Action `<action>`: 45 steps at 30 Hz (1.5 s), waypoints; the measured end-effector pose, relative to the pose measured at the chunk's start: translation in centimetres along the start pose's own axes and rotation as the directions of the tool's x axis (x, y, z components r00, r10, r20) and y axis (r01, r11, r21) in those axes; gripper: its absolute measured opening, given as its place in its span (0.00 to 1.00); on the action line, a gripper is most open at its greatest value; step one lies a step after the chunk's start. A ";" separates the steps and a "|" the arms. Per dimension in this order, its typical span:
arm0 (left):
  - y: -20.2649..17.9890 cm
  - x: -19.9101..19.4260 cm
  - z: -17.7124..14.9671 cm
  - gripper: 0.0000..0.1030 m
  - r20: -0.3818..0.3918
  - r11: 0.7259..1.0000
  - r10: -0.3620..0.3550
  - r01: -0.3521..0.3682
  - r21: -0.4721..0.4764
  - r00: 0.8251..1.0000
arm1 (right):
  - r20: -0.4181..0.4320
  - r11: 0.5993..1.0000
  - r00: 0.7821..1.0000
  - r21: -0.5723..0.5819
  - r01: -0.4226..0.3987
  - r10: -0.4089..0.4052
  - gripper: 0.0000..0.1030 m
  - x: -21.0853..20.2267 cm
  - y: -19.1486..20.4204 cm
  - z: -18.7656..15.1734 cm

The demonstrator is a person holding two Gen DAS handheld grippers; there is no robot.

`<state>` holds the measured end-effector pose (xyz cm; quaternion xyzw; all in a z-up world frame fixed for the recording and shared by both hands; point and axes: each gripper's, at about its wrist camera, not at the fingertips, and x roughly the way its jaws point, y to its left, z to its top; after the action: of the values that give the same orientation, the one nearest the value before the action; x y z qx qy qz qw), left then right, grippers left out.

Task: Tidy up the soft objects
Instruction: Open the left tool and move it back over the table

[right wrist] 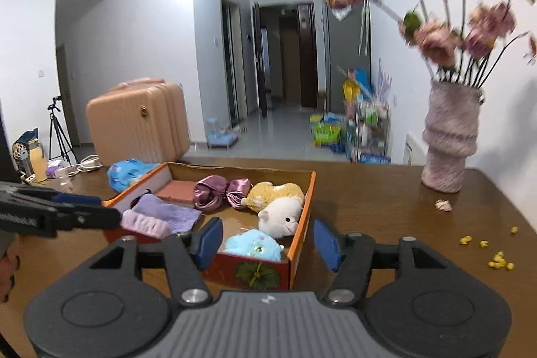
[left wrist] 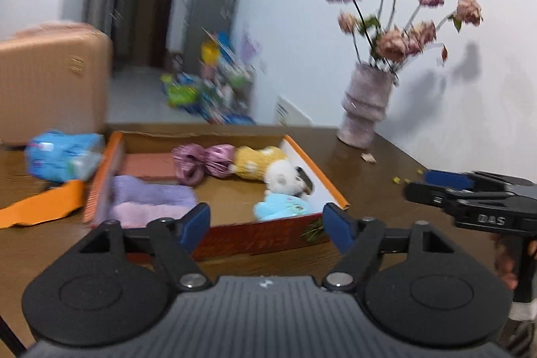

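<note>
An orange-rimmed cardboard box point(left wrist: 330, 182) point(right wrist: 307, 207) sits on the brown table. Inside lie a yellow plush point(left wrist: 258, 161) point(right wrist: 275, 192), a white plush point(left wrist: 285, 176) point(right wrist: 280, 217), a light blue plush point(left wrist: 280, 207) point(right wrist: 251, 244), a purple satin bow point(left wrist: 204, 161) point(right wrist: 221, 190), a folded purple towel point(left wrist: 154, 193) point(right wrist: 167, 212), a pink towel point(left wrist: 141, 213) point(right wrist: 144, 222) and a salmon block point(left wrist: 147, 165) point(right wrist: 176, 190). My left gripper point(left wrist: 266, 225) is open and empty, just in front of the box. My right gripper point(right wrist: 268, 240) is open and empty at the box's near right corner.
A pink vase of dried flowers point(left wrist: 365, 106) point(right wrist: 448, 143) stands at the back right of the table. A blue packet point(left wrist: 63, 155) point(right wrist: 129, 173) and the orange lid point(left wrist: 40, 207) lie left of the box. Yellow crumbs point(right wrist: 496, 259) lie on the right. A suitcase point(right wrist: 137, 123) stands behind.
</note>
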<state>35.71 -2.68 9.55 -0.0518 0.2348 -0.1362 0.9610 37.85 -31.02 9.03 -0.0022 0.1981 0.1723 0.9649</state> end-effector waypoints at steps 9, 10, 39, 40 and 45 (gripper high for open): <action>-1.0 -6.2 -8.1 0.87 0.019 0.969 0.247 -0.246 -0.025 0.969 | 0.087 0.997 0.996 -0.072 0.010 -0.004 0.76 -6.7 1.2 -7.4; -0.9 -6.5 -8.7 0.87 0.002 0.968 0.247 -0.247 -0.038 0.969 | 0.090 0.997 0.996 -0.071 0.012 -0.005 0.77 -7.3 1.3 -8.1; 0.0 -3.9 -10.8 0.93 -0.041 0.937 0.332 -0.335 -0.096 0.942 | 0.117 0.913 0.906 0.078 0.400 -0.407 0.83 -13.8 -23.6 -15.6; 0.2 -4.0 -10.7 0.93 -0.042 0.936 0.335 -0.337 -0.099 0.941 | 0.115 0.912 0.905 0.071 0.404 -0.410 0.83 -13.6 -23.4 -15.7; 1.0 -3.9 -10.8 0.93 -0.045 0.933 0.339 -0.342 -0.113 0.940 | 0.079 0.908 0.905 0.000 0.419 -0.418 0.83 -12.0 -22.0 -15.2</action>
<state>27.54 -1.01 1.54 -0.0660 0.2596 0.0458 0.9624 29.01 -56.79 -1.73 -0.0463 0.1542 -0.0368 0.9863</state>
